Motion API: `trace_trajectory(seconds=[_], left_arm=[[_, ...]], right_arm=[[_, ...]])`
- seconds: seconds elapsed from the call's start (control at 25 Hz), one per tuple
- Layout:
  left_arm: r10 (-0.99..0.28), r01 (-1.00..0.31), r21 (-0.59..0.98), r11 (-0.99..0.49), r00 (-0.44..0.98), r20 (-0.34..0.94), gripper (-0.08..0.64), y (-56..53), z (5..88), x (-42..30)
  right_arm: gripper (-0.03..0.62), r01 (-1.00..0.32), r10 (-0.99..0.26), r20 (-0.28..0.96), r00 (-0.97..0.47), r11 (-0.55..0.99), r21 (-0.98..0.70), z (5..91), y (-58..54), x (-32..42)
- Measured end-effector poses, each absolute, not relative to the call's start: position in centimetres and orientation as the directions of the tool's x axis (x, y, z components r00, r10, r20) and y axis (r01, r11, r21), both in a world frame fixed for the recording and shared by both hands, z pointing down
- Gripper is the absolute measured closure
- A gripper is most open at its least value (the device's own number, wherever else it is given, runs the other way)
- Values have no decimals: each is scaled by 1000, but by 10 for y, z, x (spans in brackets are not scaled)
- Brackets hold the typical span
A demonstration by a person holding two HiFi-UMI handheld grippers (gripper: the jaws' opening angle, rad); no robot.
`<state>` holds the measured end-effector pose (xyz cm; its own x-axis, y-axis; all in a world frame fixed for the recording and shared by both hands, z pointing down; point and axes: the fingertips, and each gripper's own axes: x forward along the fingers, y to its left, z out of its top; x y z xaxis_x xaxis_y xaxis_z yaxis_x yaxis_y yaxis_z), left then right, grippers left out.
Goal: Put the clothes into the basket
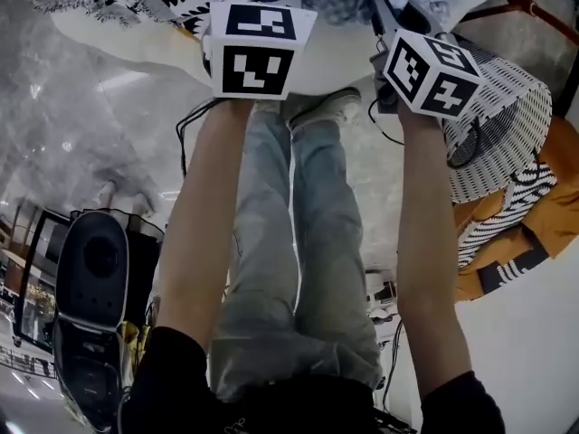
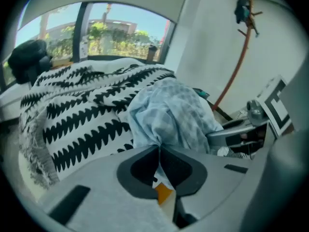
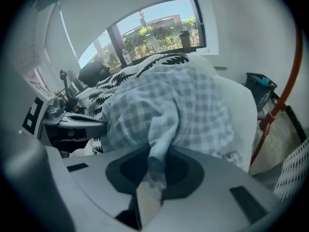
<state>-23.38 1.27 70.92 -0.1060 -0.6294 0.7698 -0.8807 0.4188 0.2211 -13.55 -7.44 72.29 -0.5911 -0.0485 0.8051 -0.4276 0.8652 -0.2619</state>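
The checked shirt (image 3: 190, 105) lies bunched on the white counter (image 1: 136, 48), its far side resting against a black-and-white zigzag blanket (image 2: 82, 110), and you have it at two places. Your left claw (image 2: 158, 151) is clenched on a thin fold at the shirt's near edge, and your right claw (image 3: 155, 158) is clenched on a thicker roll of the same cloth that runs down between its jaws. The two claws sit close together over the counter's edge, both pointing steeply down. The step in hand looks like the lift, with the carry to the basket (image 1: 511, 116) to follow. The basket stands off to your right, below the counter's level, with orange and striped clothes (image 1: 525, 233) just beside it. Raise both claws together and at the same pace, so that neither fold is dragged out of its grip. The left hold is the slimmer one and the likelier to slip. Come straight up first, until the shirt hangs free of the blanket — if the blanket rises too, pause and shake lightly. Then swing right, let the trailing cloth clear the basket's rim, and release only once the bulk hangs over the opening. Mind the cables hanging by your wrists.
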Motion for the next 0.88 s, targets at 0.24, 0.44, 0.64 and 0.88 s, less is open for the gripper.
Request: trace_trajectory(seconds=[0.24, 0.44, 0.64, 0.88], left_arm=[[-669, -893, 258, 370, -64, 740, 544, 13, 685, -209], [-689, -884, 283, 373, -59, 723, 543, 9, 662, -188], [-728, -891, 291, 348, -61, 683, 544, 9, 611, -170], [-765, -916, 277, 291, -49, 643, 543, -6, 549, -137]], right_arm=[[552, -426, 60, 750, -659, 792, -438, 696, -52, -125], [552, -401, 57, 702, -710, 787, -469, 660, -49, -102], [554, -391, 17, 653, -757, 789, -474, 603, -47, -82], [554, -422, -106, 578, -809, 789, -447, 534, -61, -53]])
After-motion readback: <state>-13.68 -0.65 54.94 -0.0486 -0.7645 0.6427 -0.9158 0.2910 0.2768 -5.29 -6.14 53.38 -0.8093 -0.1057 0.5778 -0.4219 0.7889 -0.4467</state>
